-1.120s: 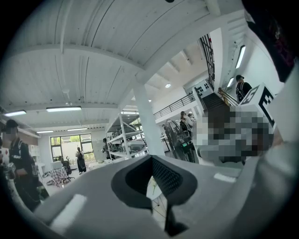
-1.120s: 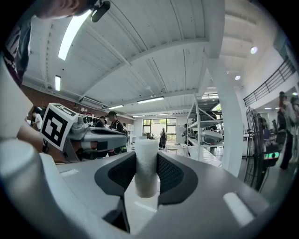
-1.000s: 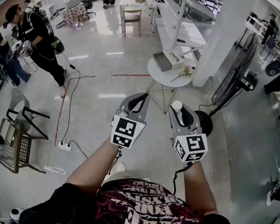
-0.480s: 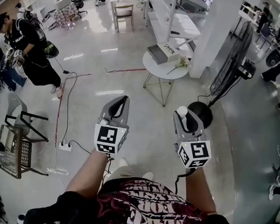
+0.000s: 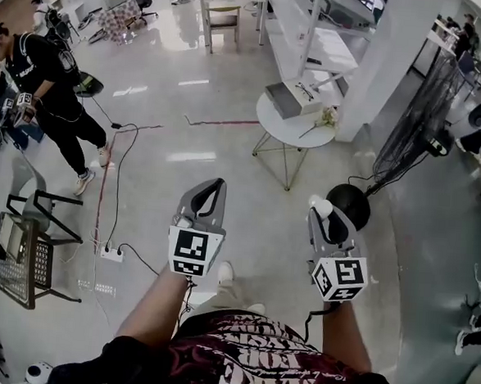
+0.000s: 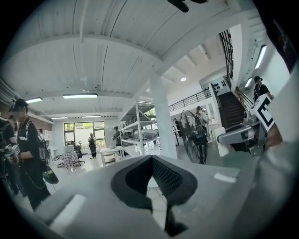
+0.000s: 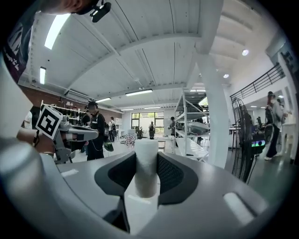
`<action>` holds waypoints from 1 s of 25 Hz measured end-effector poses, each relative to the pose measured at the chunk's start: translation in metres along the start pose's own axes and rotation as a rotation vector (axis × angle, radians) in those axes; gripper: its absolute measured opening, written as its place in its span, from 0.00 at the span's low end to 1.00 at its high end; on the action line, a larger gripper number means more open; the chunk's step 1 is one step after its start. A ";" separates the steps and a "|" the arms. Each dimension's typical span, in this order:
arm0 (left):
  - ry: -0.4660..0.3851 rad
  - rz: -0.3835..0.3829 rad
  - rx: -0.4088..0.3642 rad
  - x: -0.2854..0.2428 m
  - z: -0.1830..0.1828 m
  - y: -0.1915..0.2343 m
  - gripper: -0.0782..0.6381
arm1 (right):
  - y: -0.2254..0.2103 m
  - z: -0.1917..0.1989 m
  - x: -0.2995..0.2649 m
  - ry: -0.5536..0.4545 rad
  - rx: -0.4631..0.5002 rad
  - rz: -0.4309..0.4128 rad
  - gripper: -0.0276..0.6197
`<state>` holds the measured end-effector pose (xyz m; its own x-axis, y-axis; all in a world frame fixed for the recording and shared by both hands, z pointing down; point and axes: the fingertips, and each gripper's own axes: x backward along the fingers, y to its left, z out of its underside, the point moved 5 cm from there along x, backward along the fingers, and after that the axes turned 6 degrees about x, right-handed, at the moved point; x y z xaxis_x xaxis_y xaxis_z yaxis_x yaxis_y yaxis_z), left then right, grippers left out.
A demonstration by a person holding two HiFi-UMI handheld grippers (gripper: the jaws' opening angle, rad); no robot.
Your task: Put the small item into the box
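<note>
A white cylindrical small item [image 5: 319, 206] stands upright between the jaws of my right gripper [image 5: 323, 211], which is shut on it. In the right gripper view the small item [image 7: 146, 170] fills the gap of the right gripper [image 7: 146, 158]. My left gripper [image 5: 211, 185] is held beside it on the left, its tips together and nothing in it; the left gripper [image 6: 152, 159] shows only floor through its hollow. The box [image 5: 295, 98], grey and open-topped, lies on a round white table [image 5: 287, 130] well ahead of both grippers.
A tall black fan [image 5: 409, 129] with a round base [image 5: 350, 205] stands right of the table, next to a white pillar [image 5: 380, 57]. A power strip [image 5: 109, 253] and cables lie on the floor at the left, near a chair [image 5: 24, 250] and a person [image 5: 47, 75].
Both grippers have sunk and drawn back toward the body, the left one more to the left. The white item stays in the right jaws. The person at the left has stepped along.
</note>
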<state>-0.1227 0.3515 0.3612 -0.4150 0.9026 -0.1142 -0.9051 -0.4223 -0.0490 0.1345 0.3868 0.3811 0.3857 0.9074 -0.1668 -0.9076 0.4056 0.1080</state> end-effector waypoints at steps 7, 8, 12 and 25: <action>-0.037 0.053 0.038 -0.056 -0.005 0.035 0.11 | -0.004 -0.013 -0.052 0.027 -0.015 0.003 0.29; -0.042 0.061 0.042 -0.065 -0.007 0.039 0.11 | -0.005 -0.016 -0.060 0.027 -0.016 0.007 0.29; -0.049 0.107 0.032 -0.098 -0.015 0.053 0.11 | -0.007 -0.025 -0.094 0.028 -0.035 0.008 0.29; -0.046 0.203 0.060 -0.156 -0.008 0.103 0.11 | 0.001 -0.043 -0.164 0.025 -0.049 0.044 0.29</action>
<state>-0.1503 0.1669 0.3657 -0.5919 0.8030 -0.0702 -0.8058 -0.5914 0.0297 0.0630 0.2337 0.3664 0.3411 0.9212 -0.1874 -0.9310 0.3586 0.0681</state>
